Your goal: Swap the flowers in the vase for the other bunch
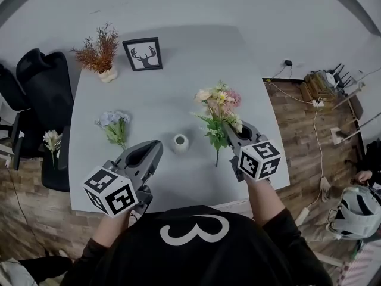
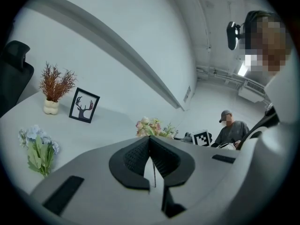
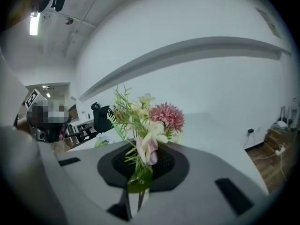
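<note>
The pink bunch, likely light and floppy, is pinched low on its thin stems by the right gripper's jaws near the empty vase; the left gripper's jaws are pressed together.

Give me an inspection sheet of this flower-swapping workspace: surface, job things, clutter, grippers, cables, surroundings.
Surface: grey table, no stains seen.
Job's things: small white vase stands empty; blue bunch lies on the table left of it; pink-and-yellow bunch held right of it.
Clutter: framed deer picture, dried reddish plant, far left.
Grippers: left gripper jaws together, empty; right gripper jaws shut on the pink-and-yellow bunch's stems.
Cables: cords and power strip on the floor, right.
Surroundings: wooden floor, black chair at left.
</note>
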`<action>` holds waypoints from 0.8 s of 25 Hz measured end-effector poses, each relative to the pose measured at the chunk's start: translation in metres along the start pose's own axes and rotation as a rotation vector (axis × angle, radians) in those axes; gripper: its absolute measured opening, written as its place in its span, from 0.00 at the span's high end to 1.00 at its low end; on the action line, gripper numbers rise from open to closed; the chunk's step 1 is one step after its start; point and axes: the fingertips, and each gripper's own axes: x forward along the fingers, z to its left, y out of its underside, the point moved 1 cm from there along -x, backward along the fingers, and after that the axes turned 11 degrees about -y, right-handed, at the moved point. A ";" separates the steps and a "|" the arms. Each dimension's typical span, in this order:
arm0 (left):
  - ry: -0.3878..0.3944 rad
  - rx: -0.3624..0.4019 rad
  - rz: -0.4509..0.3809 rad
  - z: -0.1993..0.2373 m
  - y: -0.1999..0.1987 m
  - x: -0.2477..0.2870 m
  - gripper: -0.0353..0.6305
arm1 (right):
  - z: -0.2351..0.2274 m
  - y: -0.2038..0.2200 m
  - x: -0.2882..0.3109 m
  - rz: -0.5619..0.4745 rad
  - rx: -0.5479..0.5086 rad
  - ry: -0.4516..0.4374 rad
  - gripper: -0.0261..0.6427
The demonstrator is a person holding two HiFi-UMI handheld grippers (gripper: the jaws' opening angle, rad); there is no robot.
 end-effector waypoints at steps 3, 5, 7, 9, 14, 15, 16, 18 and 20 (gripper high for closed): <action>-0.011 -0.011 0.021 0.013 0.004 0.002 0.93 | -0.014 0.023 0.017 0.056 0.045 0.006 0.89; -0.022 -0.017 0.034 0.023 0.006 0.003 0.93 | -0.026 0.036 0.027 0.084 0.077 0.014 0.89; -0.036 -0.024 0.047 0.030 0.009 0.003 0.93 | -0.038 0.047 0.034 0.111 0.103 0.027 0.89; -0.050 -0.032 0.057 0.037 0.011 0.003 0.93 | -0.046 0.058 0.041 0.139 0.119 0.031 0.89; -0.072 -0.046 0.068 0.049 0.017 0.001 0.93 | -0.054 0.079 0.054 0.193 0.144 0.015 0.89; -0.076 -0.048 0.070 0.051 0.018 0.001 0.93 | -0.055 0.081 0.056 0.197 0.144 0.014 0.89; -0.080 -0.050 0.072 0.053 0.019 0.000 0.93 | -0.056 0.083 0.057 0.200 0.146 0.013 0.89; -0.088 -0.055 0.074 0.056 0.021 -0.001 0.93 | -0.056 0.086 0.059 0.200 0.156 0.008 0.89; -0.091 -0.062 0.076 0.057 0.023 -0.001 0.93 | -0.056 0.088 0.060 0.192 0.175 -0.001 0.88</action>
